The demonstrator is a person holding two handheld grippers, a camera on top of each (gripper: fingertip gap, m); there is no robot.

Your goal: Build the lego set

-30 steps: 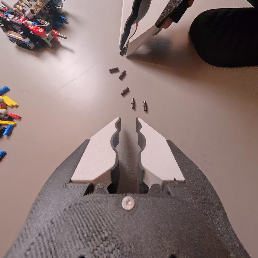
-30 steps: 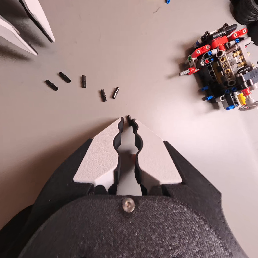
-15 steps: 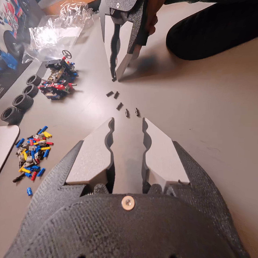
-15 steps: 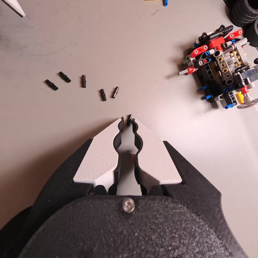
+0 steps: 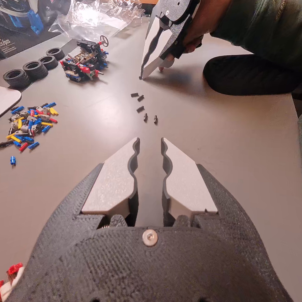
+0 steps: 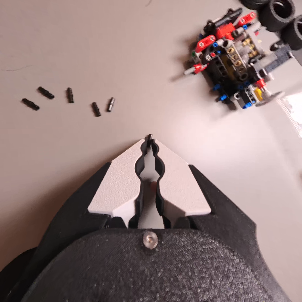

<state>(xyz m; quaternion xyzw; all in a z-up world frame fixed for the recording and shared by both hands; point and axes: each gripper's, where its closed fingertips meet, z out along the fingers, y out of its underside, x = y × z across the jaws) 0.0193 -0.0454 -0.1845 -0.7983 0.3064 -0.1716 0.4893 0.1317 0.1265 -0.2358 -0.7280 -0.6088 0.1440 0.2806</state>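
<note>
My right gripper [image 6: 149, 140] is shut on a small black pin [image 6: 149, 140] at its fingertips, just above the table; it also shows in the left wrist view [image 5: 141, 76], tips at the table. Several loose black pins [image 6: 70, 95] lie in a row to its left, also in the left wrist view [image 5: 140, 108]. The partly built lego vehicle [image 6: 232, 62] stands at the right, also in the left wrist view [image 5: 86, 60]. My left gripper [image 5: 150, 140] is open and empty, held above the table short of the pins.
A pile of small coloured lego parts [image 5: 29, 122] lies at the left. Several black tyres [image 5: 32, 67] stand in a row behind it, also in the right wrist view [image 6: 281, 14]. Clear plastic bags [image 5: 98, 18] and a dark box [image 5: 19, 24] are at the back. A person's arm [image 5: 253, 54] rests at right. The left gripper's tips are roughly 20 cm from the right gripper's.
My right gripper has closed on the black pin and come nearer the table. My left gripper has drawn back and risen, and its jaws have opened wider.
</note>
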